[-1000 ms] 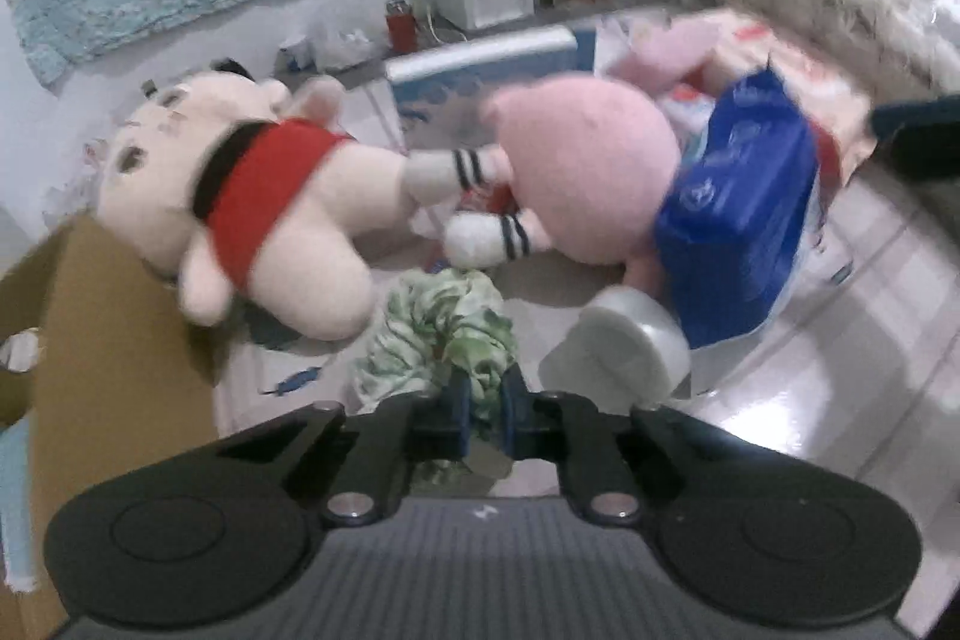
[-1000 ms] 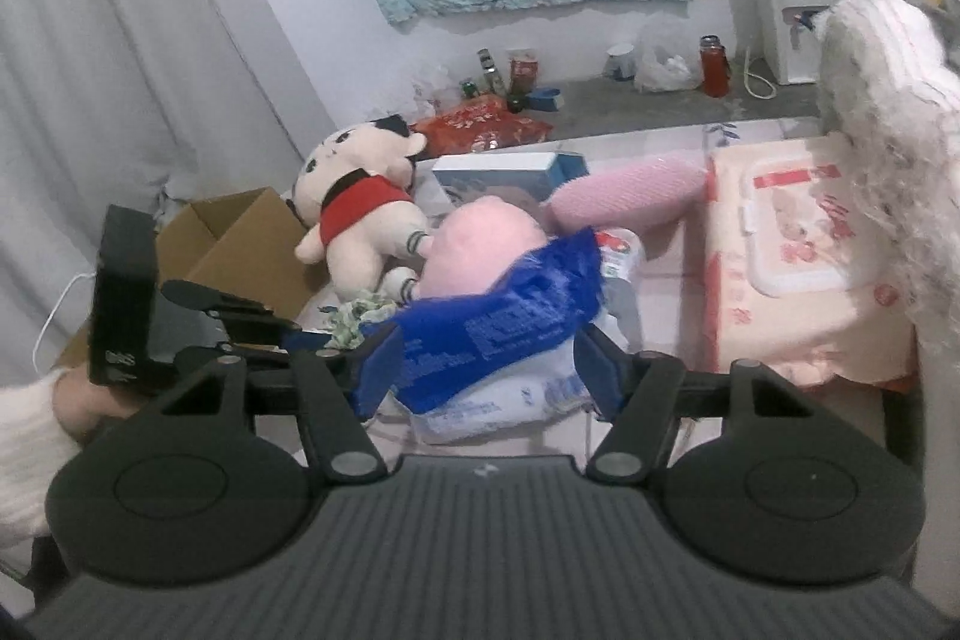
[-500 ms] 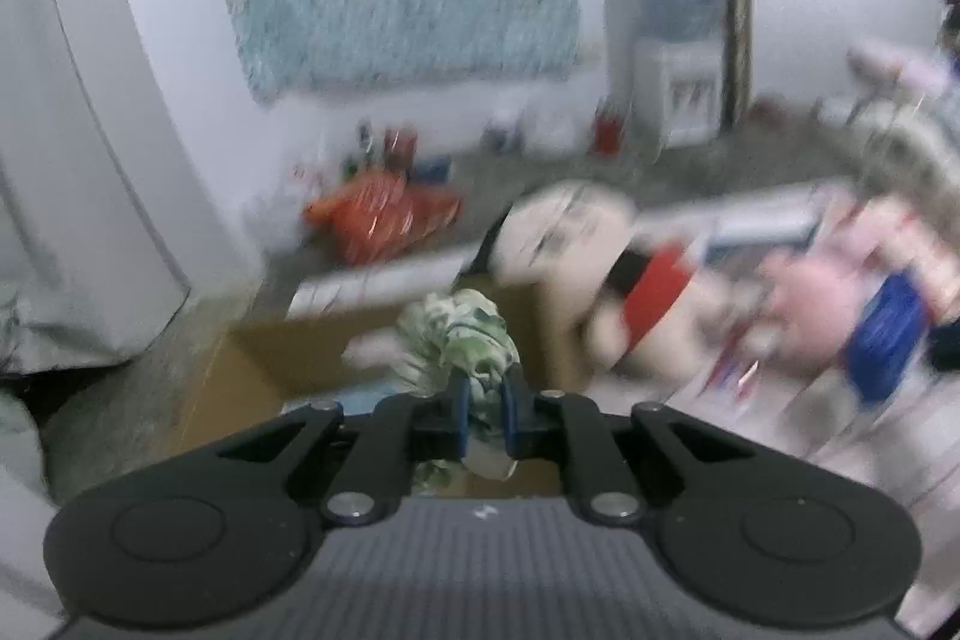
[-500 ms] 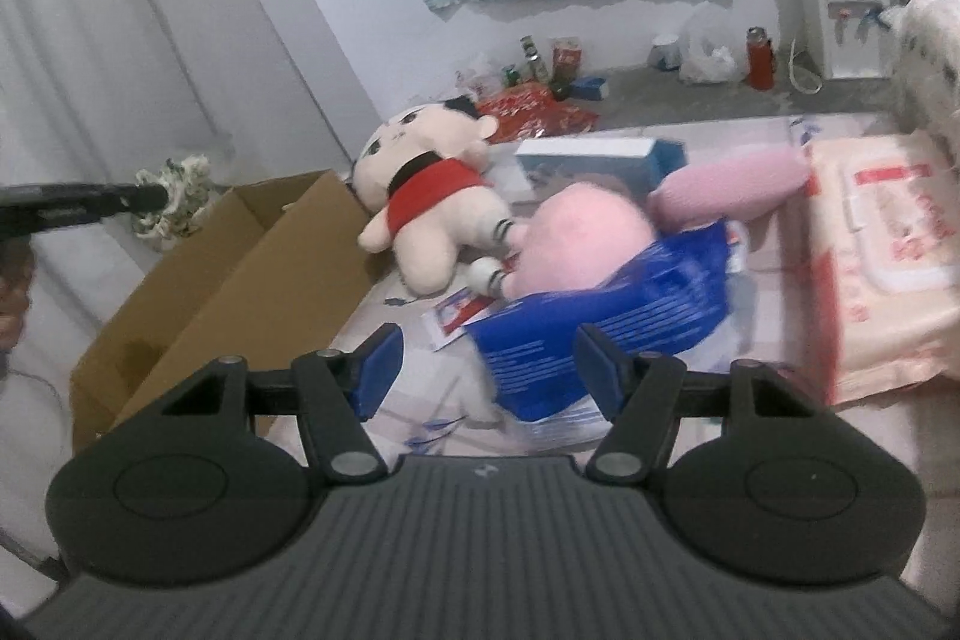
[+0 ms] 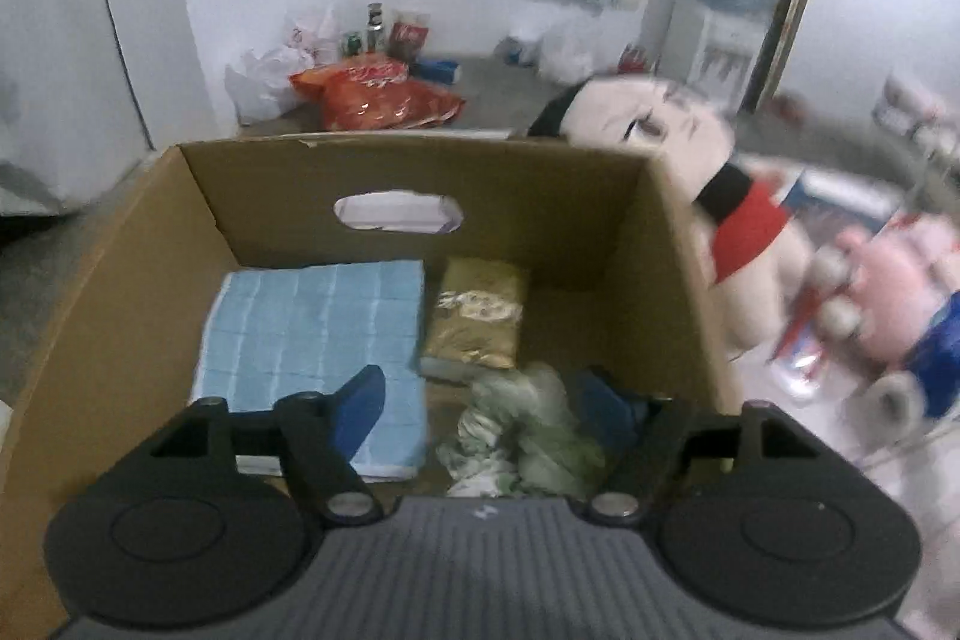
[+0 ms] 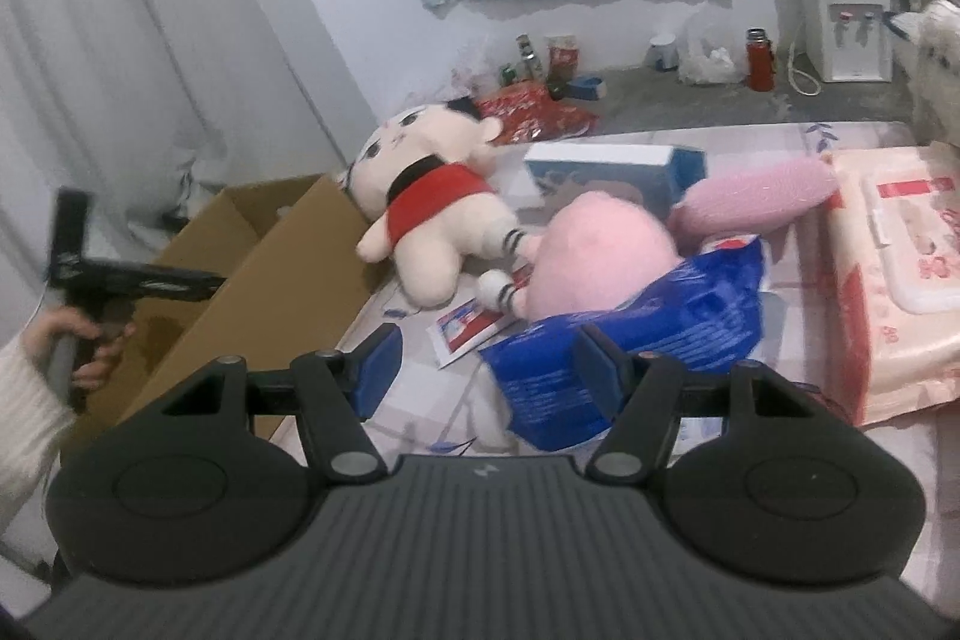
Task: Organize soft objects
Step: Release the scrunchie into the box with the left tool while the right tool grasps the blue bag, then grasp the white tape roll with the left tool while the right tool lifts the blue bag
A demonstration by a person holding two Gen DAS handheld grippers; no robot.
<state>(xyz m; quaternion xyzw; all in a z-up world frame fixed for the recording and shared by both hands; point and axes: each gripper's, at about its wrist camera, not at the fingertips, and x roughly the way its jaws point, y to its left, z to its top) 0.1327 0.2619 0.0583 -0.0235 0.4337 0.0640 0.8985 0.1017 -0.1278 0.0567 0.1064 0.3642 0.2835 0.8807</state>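
My left gripper (image 5: 486, 400) is open over the cardboard box (image 5: 420, 172). The green-and-white cloth scrunchie (image 5: 522, 436) lies loose between its fingers on the box floor, beside a folded light-blue towel (image 5: 312, 322) and a gold packet (image 5: 477, 319). My right gripper (image 6: 486, 367) is open and empty above a blue plastic bag (image 6: 636, 334). A cream plush doll in a red top (image 6: 432, 202) and a pink plush (image 6: 594, 250) lie on the mat right of the box (image 6: 270, 256). The left gripper also shows in the right wrist view (image 6: 204, 283).
A large pack of wet wipes (image 6: 900, 268) lies at the right. A blue-and-white box (image 6: 612, 166) and a pink roll (image 6: 756, 196) lie behind the pink plush. A water dispenser (image 6: 846, 16), bottles and red snack bags (image 6: 534, 112) stand by the far wall.
My left gripper carried the scrunchie from the mat to over the box, then opened and let it drop inside. My right gripper pulled back a little from the blue bag.
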